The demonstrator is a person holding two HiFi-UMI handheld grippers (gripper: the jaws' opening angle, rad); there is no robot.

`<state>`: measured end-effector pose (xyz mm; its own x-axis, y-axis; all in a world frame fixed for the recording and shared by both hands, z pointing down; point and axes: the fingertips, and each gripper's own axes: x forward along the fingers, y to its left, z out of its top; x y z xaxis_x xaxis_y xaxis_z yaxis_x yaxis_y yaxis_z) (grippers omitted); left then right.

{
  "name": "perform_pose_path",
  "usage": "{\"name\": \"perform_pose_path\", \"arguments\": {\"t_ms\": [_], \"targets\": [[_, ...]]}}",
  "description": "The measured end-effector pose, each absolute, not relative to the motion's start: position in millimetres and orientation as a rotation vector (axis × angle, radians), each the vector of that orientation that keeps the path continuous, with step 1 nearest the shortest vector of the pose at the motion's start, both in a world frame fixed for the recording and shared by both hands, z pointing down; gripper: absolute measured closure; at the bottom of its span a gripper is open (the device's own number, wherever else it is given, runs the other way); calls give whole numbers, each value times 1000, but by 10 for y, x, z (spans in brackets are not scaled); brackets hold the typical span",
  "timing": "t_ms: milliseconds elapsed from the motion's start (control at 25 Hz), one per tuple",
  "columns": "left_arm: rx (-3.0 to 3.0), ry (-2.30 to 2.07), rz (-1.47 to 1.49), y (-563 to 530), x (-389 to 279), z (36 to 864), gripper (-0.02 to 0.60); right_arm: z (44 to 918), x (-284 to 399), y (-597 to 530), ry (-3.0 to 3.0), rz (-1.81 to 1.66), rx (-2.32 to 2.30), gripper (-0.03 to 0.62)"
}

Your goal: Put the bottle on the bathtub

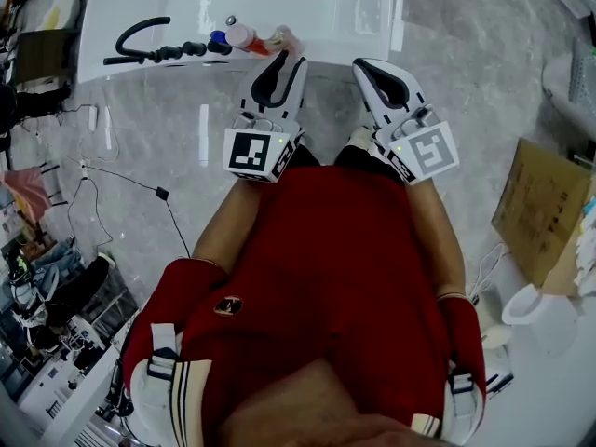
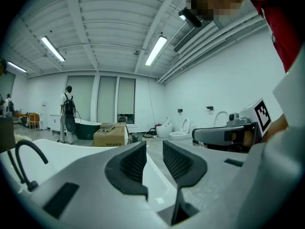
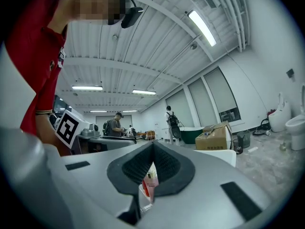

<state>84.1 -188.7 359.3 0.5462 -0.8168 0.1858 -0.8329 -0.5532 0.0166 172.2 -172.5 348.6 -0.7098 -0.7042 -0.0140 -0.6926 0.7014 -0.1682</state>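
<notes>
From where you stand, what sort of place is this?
Probably a big hall used as a bathroom-fittings showroom or test space: a white bathtub with a black faucet is close by, toilets stand by the far wall, and a dark tub sits farther off.

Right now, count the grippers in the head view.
2. The left gripper is at centre-left, open and empty, by the bathtub rim; the right gripper is just to its right, shut. None hidden.

A large workshop hall — bathtub (image 1: 326, 45), toilets (image 2: 167, 127); cardboard box (image 2: 110, 135), ceiling strip lights (image 2: 156, 50).
</notes>
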Motion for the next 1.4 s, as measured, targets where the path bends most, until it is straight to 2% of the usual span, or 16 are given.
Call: {"name": "perform_pose_path", "arguments": {"t_ms": [160,480,960,1400], "targets": [[2676,-1452,234,-1797,842,3451,519,3381,1707,-1642,2813,-200,-1140,600],[2718,-1387,180,-1597,747,3334,574,3252,1566,-1508,2814,-142,-1192,600],[2729,-1333,116,-1396,361,3307,574,3144,1100,-1308,2850,-98,-1199,600],[2739,-1298,139,-1388,236,3443,574,3245,959,-1228,2895,-89,-1238,600]]}}
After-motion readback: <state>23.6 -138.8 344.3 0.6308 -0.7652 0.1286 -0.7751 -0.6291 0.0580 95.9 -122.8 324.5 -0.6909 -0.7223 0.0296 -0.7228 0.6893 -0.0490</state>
